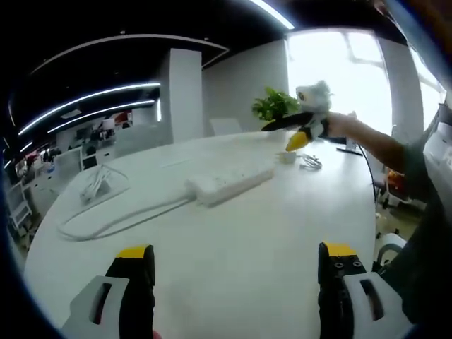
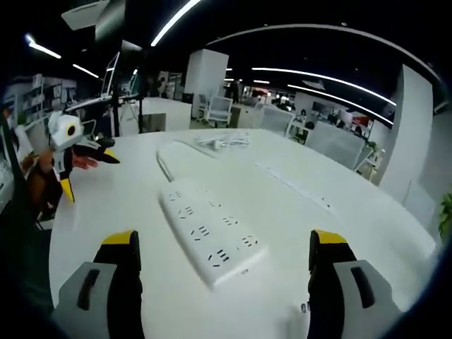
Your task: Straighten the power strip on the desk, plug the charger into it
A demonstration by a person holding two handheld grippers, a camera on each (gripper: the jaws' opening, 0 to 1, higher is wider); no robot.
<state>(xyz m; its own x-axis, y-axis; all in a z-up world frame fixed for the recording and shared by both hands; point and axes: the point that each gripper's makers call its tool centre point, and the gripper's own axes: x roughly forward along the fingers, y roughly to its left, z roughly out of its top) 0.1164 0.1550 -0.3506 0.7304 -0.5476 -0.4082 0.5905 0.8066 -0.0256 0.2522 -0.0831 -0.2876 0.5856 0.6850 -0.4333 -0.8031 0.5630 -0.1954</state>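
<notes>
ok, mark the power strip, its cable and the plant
power strip [image 2: 212,236]: right gripper view, middle of its socket face.
cable [image 1: 113,222]: left gripper view, the loop lying on the desk left of the strip.
plant [image 1: 274,104]: left gripper view, its leaves.

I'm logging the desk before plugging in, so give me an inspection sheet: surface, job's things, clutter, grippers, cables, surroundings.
Surface: white desk, mostly bare.
Job's things: white power strip lies flat, sockets up, nothing plugged in; charger cannot be told for sure.
Clutter: small white items near the far edge, beside a plant.
Grippers: left gripper and right gripper open, holding nothing.
Cables: strip's cord loops across the desk; a white cable bundle lies beyond.
Surroundings: open office, ceiling light strips, bright window.
</notes>
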